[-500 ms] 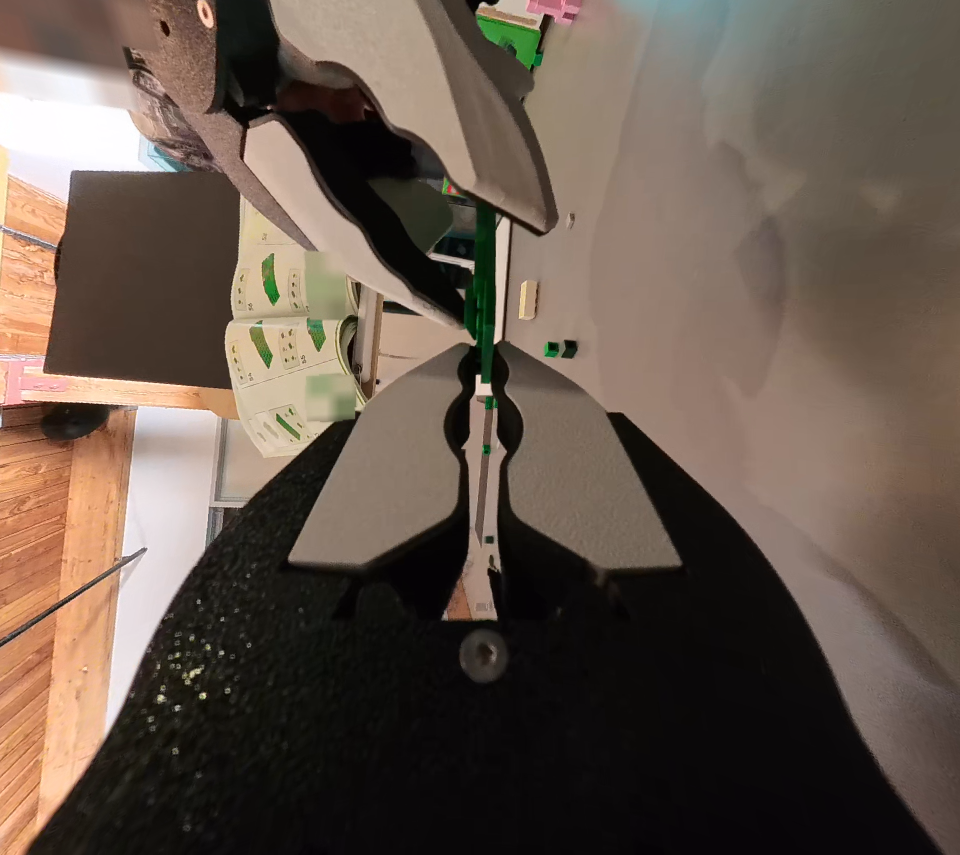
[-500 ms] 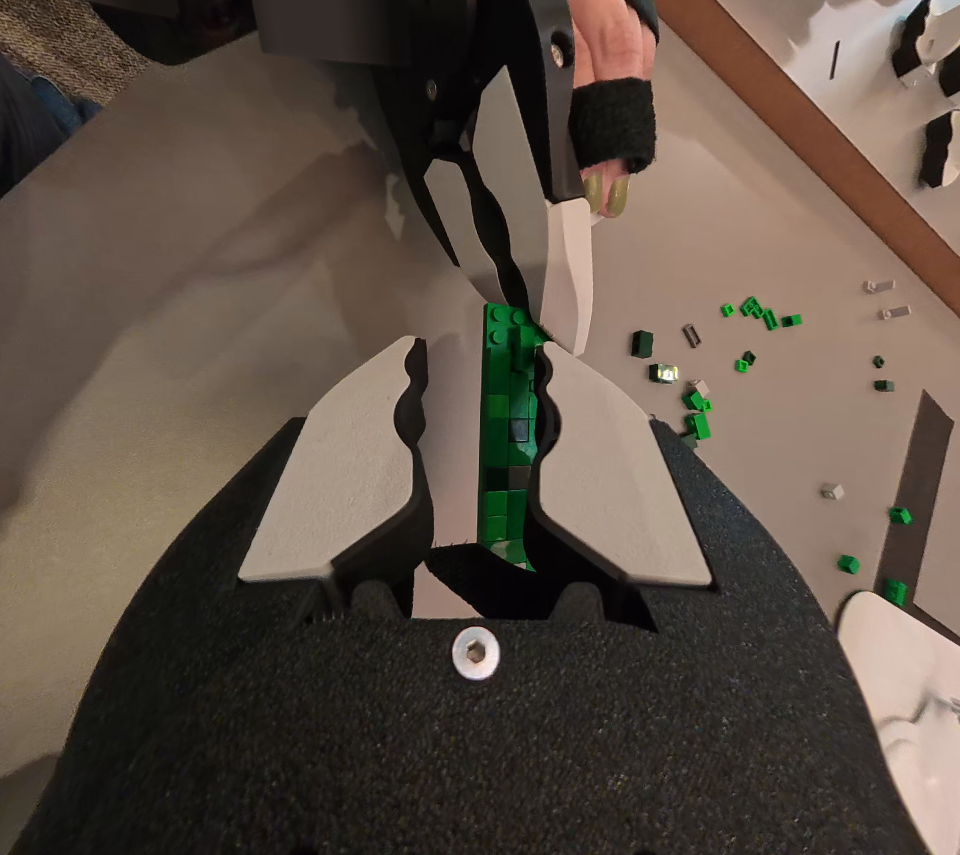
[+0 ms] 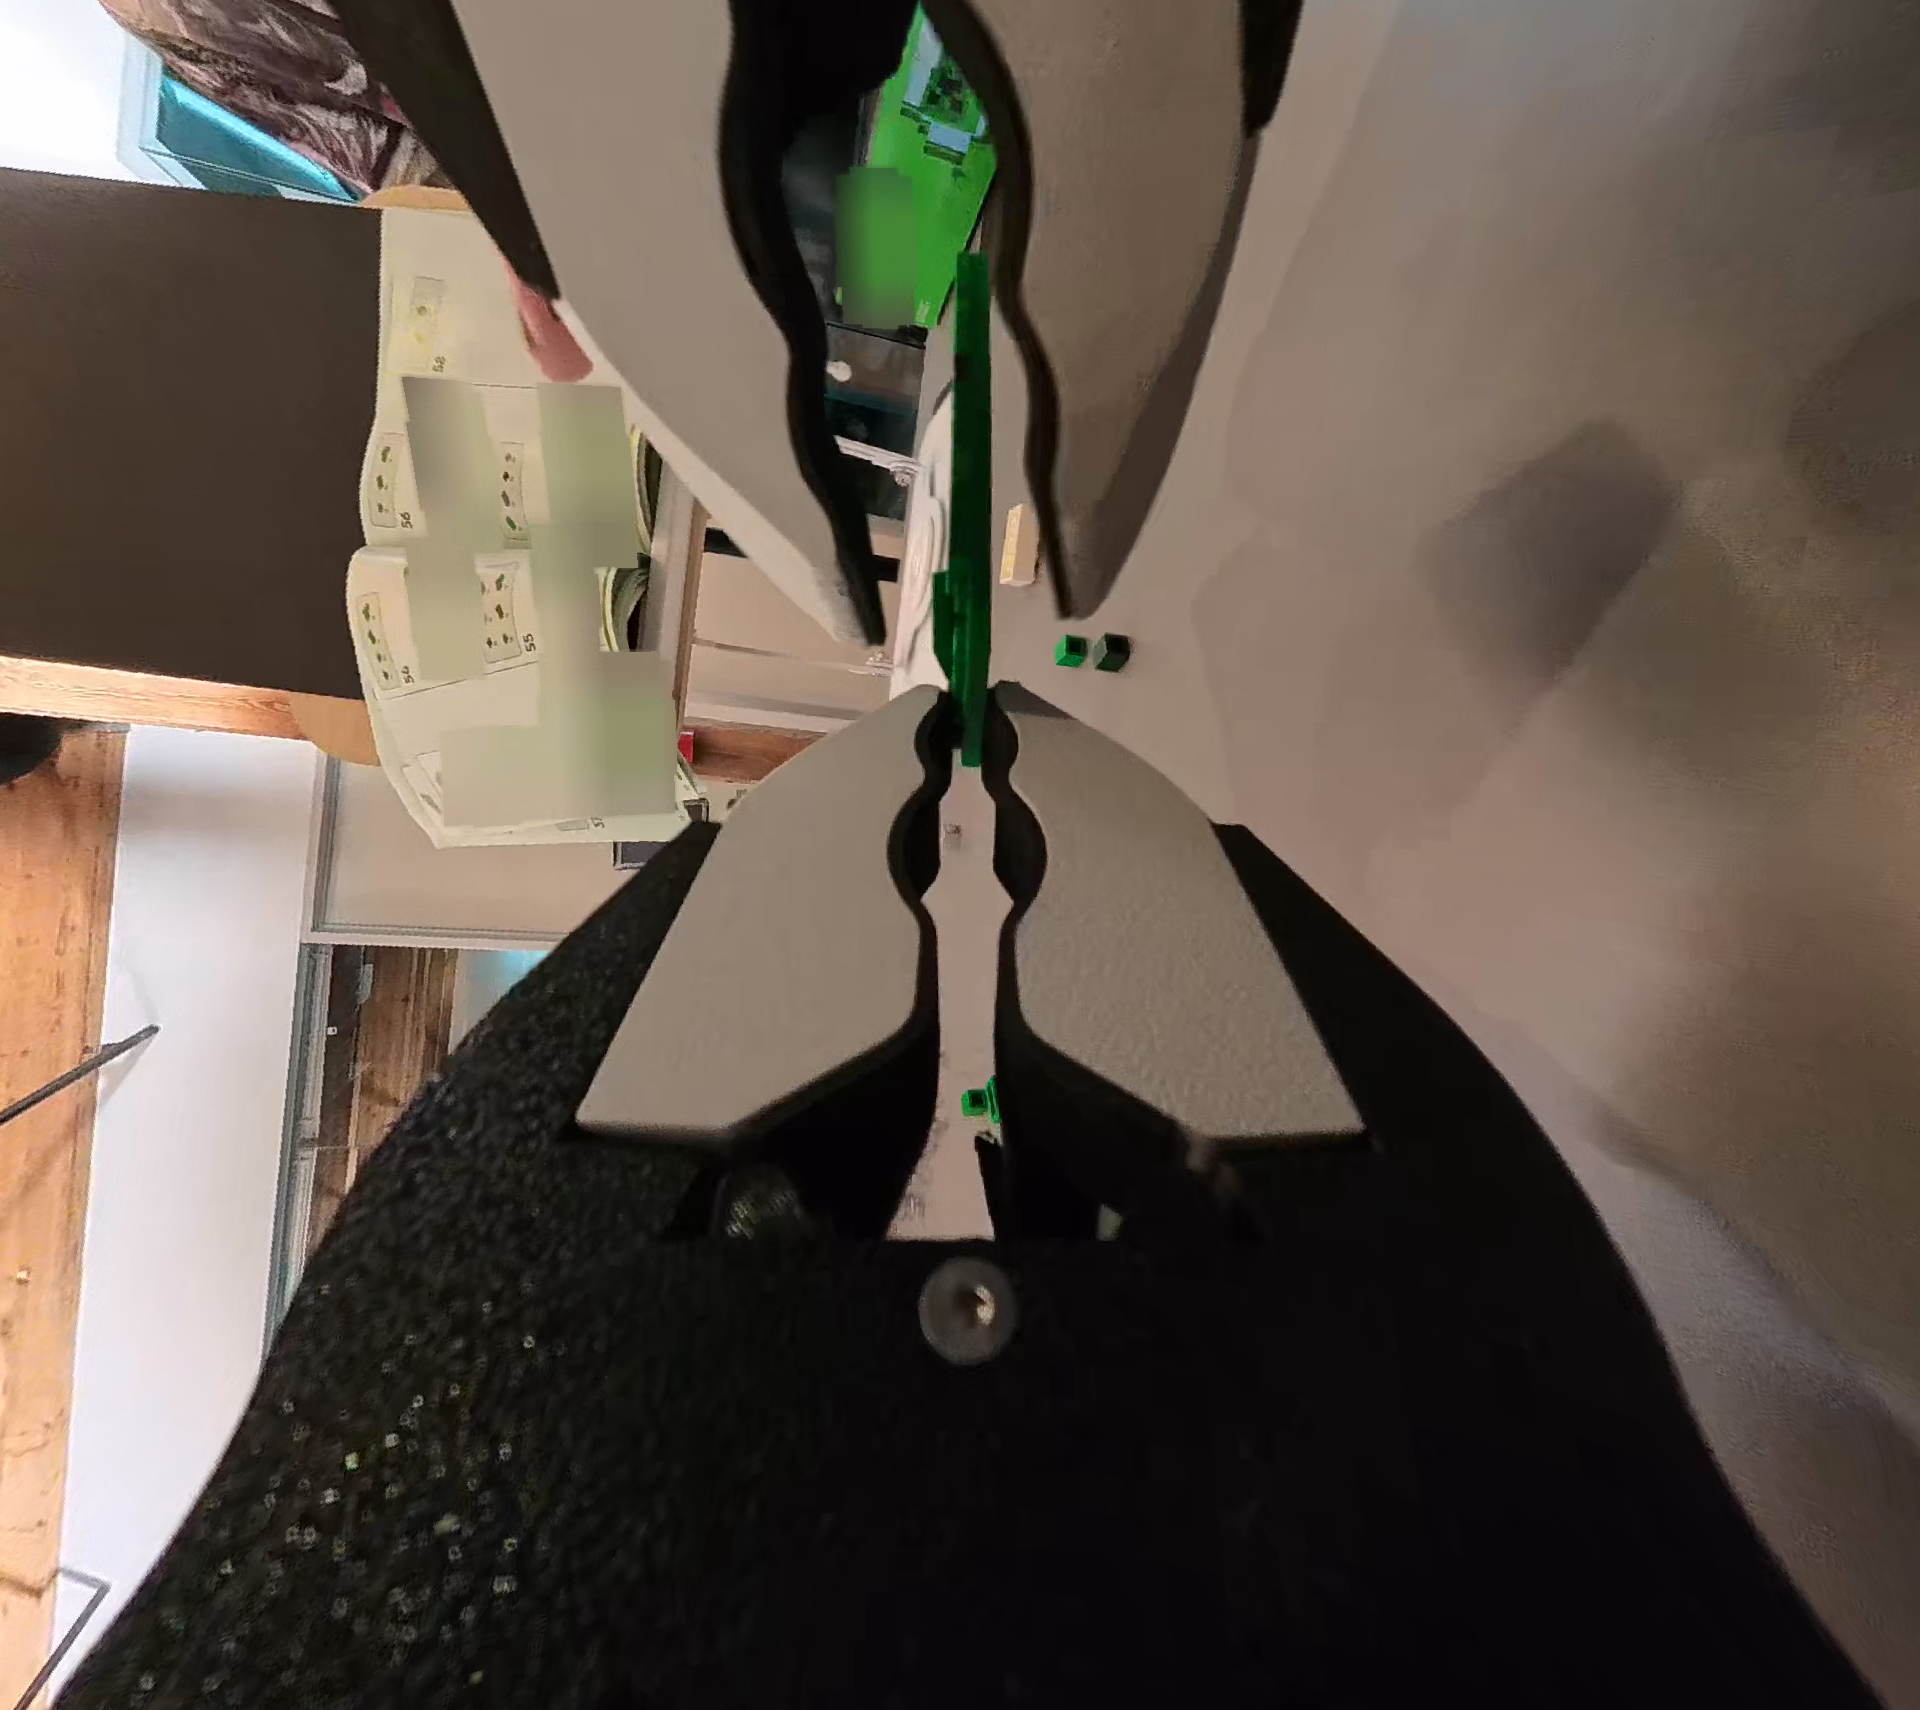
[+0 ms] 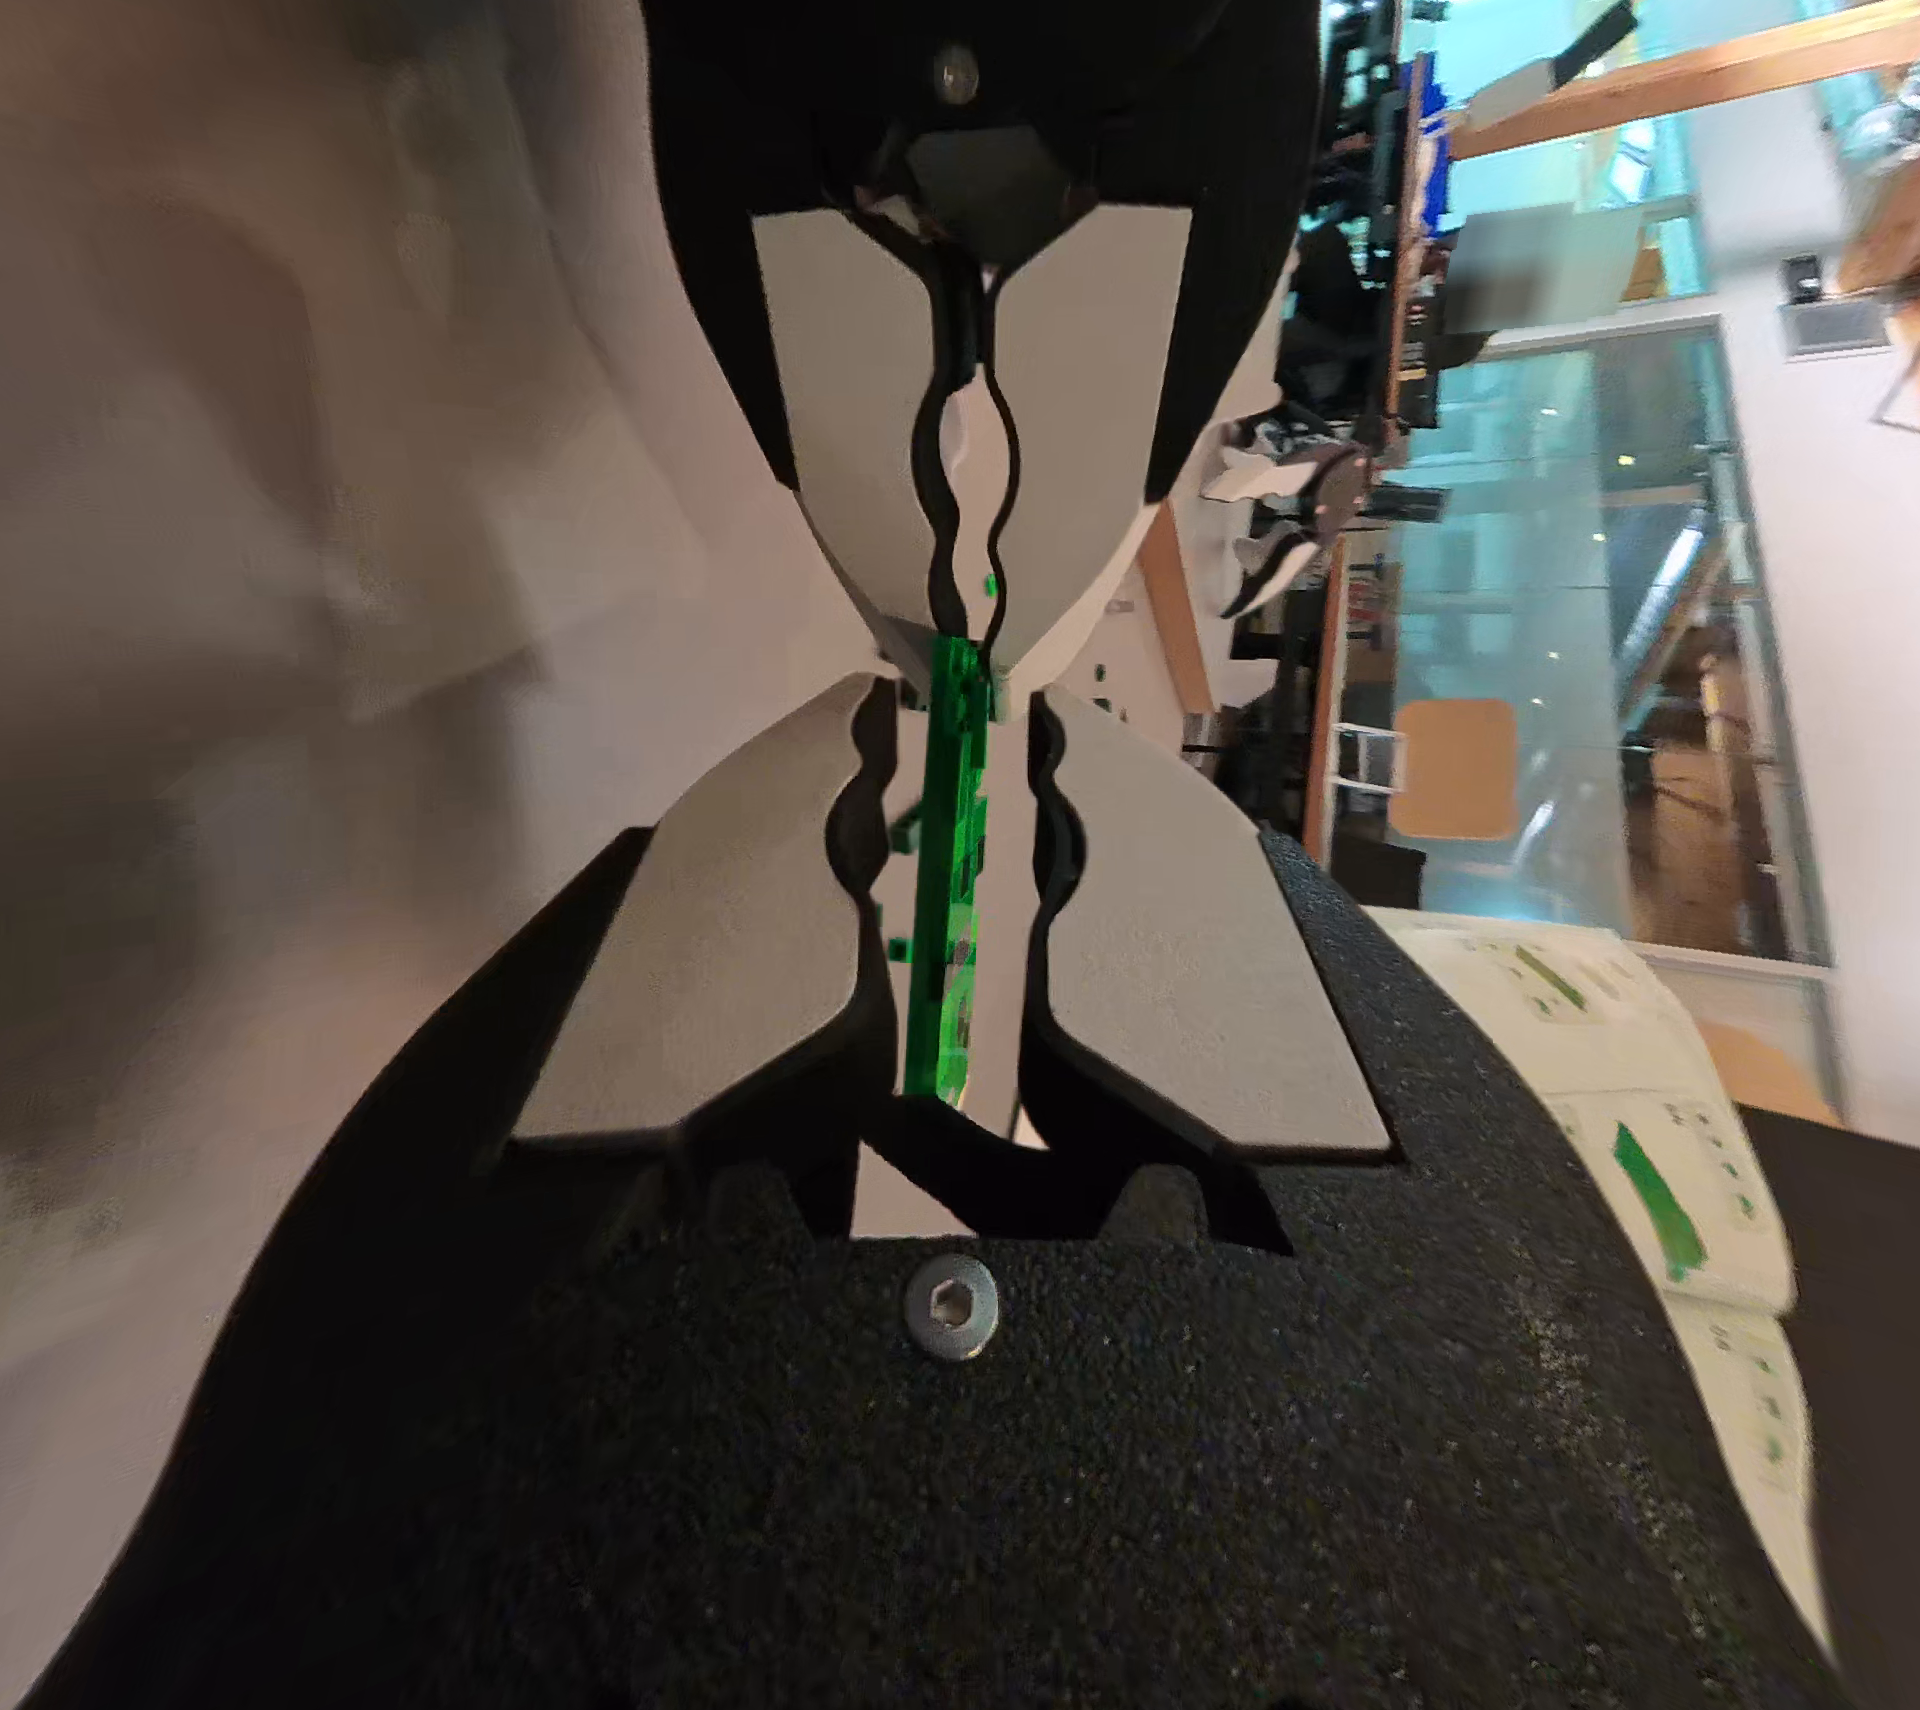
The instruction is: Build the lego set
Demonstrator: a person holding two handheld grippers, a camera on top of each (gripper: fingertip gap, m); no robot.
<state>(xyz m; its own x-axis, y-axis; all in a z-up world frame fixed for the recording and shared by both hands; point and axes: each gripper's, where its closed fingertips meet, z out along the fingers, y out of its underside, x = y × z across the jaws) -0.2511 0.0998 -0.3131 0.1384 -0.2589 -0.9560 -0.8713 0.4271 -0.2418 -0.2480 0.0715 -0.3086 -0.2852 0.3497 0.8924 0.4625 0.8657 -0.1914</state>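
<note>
1. The desk carries an open instruction booklet.
2. The left hand-held gripper clamps one end of the partly built green lego plate, held edge-on; the right hand-held gripper, fingers apart, straddles it.
3. Two loose green bricks wait, so building looks unfinished.

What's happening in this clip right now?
A person is building a lego set with two handheld claws. The left claw pinches one end of a thin green lego plate, held edge-on. The right claw faces it with jaws apart around the plate's length, not closed on it. An open instruction booklet and two small green bricks sit on the white table.
</note>
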